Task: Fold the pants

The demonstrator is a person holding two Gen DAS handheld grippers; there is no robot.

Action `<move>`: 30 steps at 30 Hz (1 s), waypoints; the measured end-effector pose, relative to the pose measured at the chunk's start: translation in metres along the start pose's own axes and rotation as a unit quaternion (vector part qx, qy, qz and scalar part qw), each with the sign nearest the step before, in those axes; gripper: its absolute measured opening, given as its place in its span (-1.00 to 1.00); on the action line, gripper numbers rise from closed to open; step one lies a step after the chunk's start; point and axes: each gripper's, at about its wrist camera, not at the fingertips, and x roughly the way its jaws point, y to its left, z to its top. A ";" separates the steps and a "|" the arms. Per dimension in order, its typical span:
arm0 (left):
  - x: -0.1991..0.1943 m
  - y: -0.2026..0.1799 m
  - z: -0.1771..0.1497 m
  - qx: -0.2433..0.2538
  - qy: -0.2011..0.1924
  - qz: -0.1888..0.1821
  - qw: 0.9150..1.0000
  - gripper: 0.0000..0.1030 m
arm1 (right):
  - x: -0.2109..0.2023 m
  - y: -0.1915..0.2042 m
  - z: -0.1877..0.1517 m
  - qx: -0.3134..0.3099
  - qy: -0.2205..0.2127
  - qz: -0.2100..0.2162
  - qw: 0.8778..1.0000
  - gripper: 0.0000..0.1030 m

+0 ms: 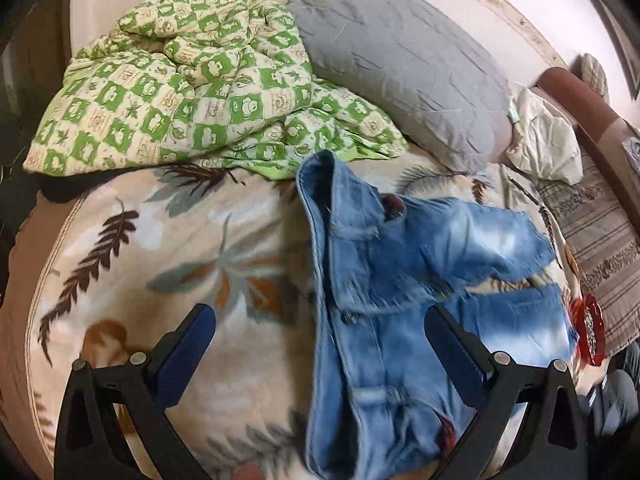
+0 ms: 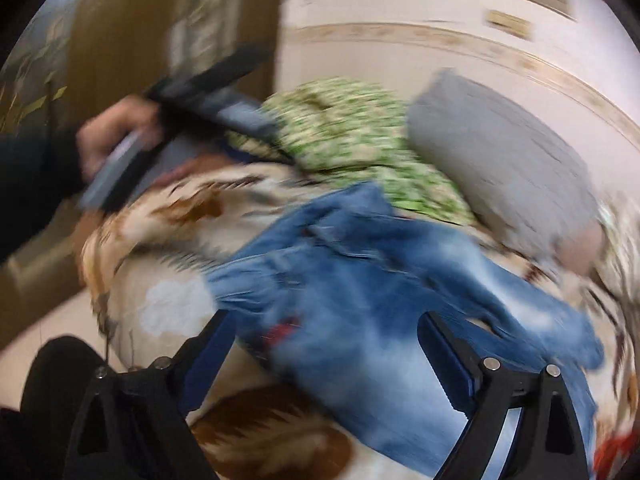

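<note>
Faded blue denim pants (image 1: 400,280) lie crumpled on a bed with a leaf-print blanket (image 1: 160,264). The waistband runs up the left side and the short legs spread to the right. My left gripper (image 1: 320,316) is open and empty, hovering above the waistband with the jaws wide apart. In the blurred right wrist view the pants (image 2: 360,300) lie ahead. My right gripper (image 2: 326,324) is open and empty just above them. The left gripper and the hand holding it (image 2: 120,136) show at the upper left of that view.
A green checked quilt (image 1: 180,88) is bunched at the back of the bed. A grey pillow (image 1: 400,64) leans on the wall beside it. A white cloth (image 1: 544,140) and a striped cover (image 1: 600,248) lie at the right. A red object (image 1: 592,328) sits at the right edge.
</note>
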 end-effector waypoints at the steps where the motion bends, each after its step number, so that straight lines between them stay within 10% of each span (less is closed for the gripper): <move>1: 0.006 0.001 0.005 0.002 0.003 -0.002 1.000 1.00 | 0.012 0.014 0.004 -0.015 0.005 0.010 1.000 0.84; 11: 0.089 -0.006 0.048 0.051 0.064 -0.044 0.996 1.00 | 0.096 0.080 0.007 -0.049 0.047 0.021 0.997 0.84; 21: 0.148 0.000 0.059 0.057 0.102 -0.083 0.990 1.00 | 0.139 0.063 0.006 -0.037 0.061 -0.028 0.997 0.84; 23: 0.150 0.002 0.059 0.056 0.098 -0.089 0.990 0.80 | 0.141 0.058 0.008 -0.028 0.051 -0.035 0.998 0.75; 26: 0.153 0.003 0.058 0.050 0.113 -0.109 0.986 -0.34 | 0.142 0.048 0.011 0.002 0.047 -0.023 0.999 -0.08; 30: 0.143 0.000 0.058 0.066 0.098 -0.089 0.989 -0.66 | 0.140 0.048 0.016 0.009 0.040 -0.020 0.999 -0.53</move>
